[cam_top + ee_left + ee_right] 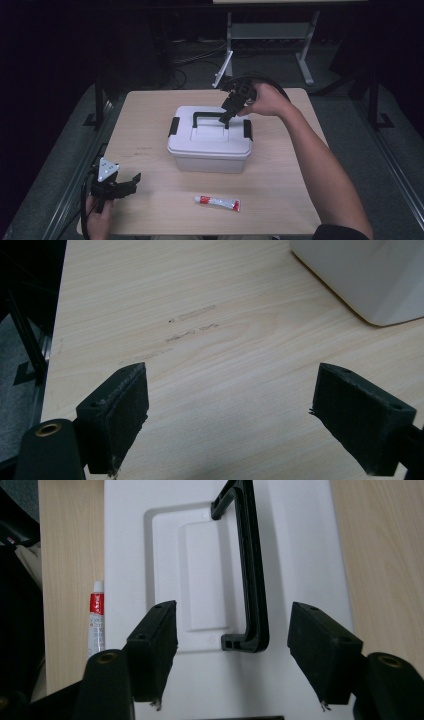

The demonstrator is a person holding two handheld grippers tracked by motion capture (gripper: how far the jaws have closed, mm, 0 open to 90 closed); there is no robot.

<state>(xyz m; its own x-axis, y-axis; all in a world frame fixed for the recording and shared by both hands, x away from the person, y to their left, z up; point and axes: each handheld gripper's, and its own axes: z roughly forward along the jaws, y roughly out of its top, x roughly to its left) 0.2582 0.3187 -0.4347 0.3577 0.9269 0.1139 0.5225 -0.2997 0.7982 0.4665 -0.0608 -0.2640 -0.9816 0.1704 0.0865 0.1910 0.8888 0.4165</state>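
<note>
A white lidded storage box with black side latches stands mid-table; its black carry handle is raised upright. My right gripper hangs open over the handle's right end, and the right gripper view has the handle between the jaws above the white lid, not gripped. A red and white tube lies near the front edge, and its end peeks out beside the box. My left gripper rests open at the front left corner, above bare wood, holding nothing.
The wooden table has scuff marks left of the box. A corner of the box sits ahead of the left gripper. Beyond the table's far edge are a dark floor, cables and a metal desk frame.
</note>
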